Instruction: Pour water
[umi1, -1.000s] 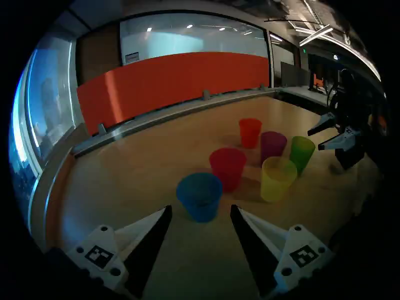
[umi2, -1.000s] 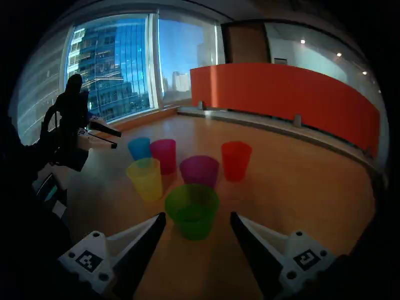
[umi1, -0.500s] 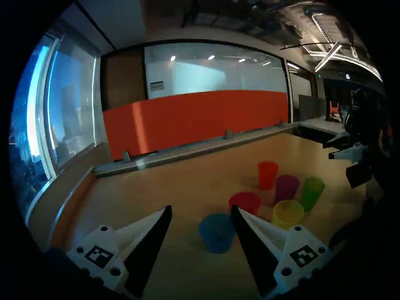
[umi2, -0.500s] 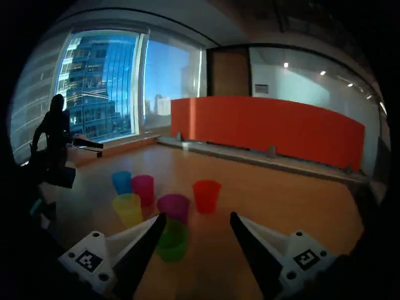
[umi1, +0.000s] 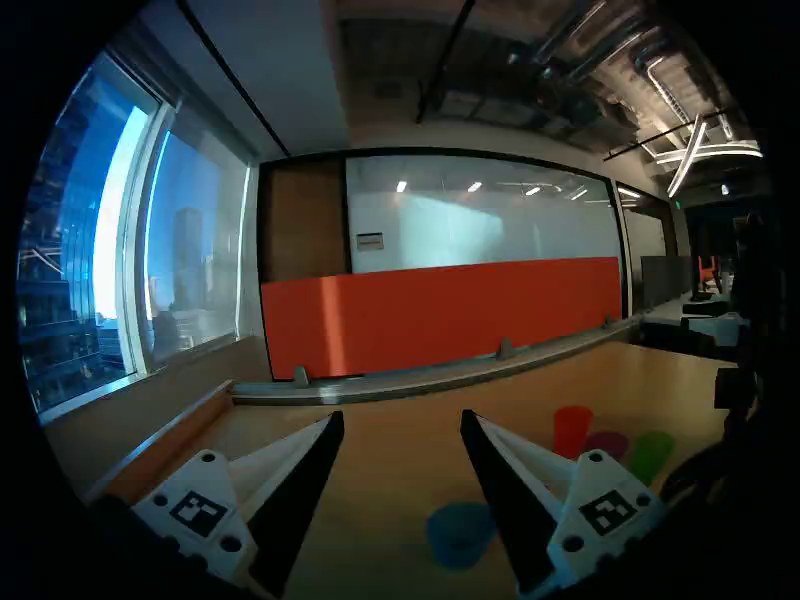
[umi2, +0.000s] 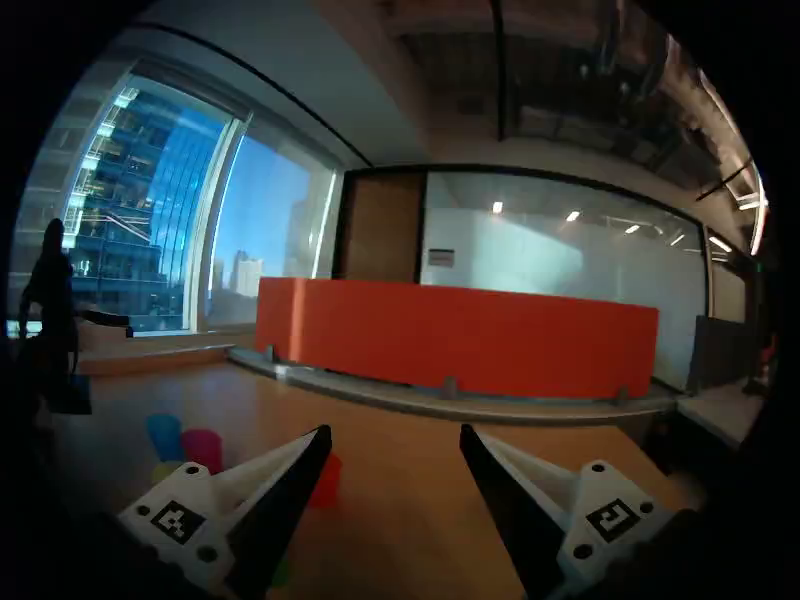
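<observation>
My left gripper (umi1: 400, 416) hung spread and empty, the blue cup (umi1: 460, 533) low between its fingers; my right gripper (umi2: 395, 430) likewise, over the wooden table (umi2: 400, 505).

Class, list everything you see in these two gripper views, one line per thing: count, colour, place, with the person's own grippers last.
blue cup: one, blue, foremost on the table.
orange-red cup: one, orange-red, farther back on the table.
purple cup: one, purple, beside the orange-red cup.
green cup: one, green, beside the purple cup.
pink cup: one, pink, beside the blue cup.
table: one, light wood, under the cups.
partition: one, orange, along the table's far edge.
windows: several, blue daylight, side wall.
left gripper: one, white-and-black fingers, open, empty.
right gripper: one, same colours, open, empty.
</observation>
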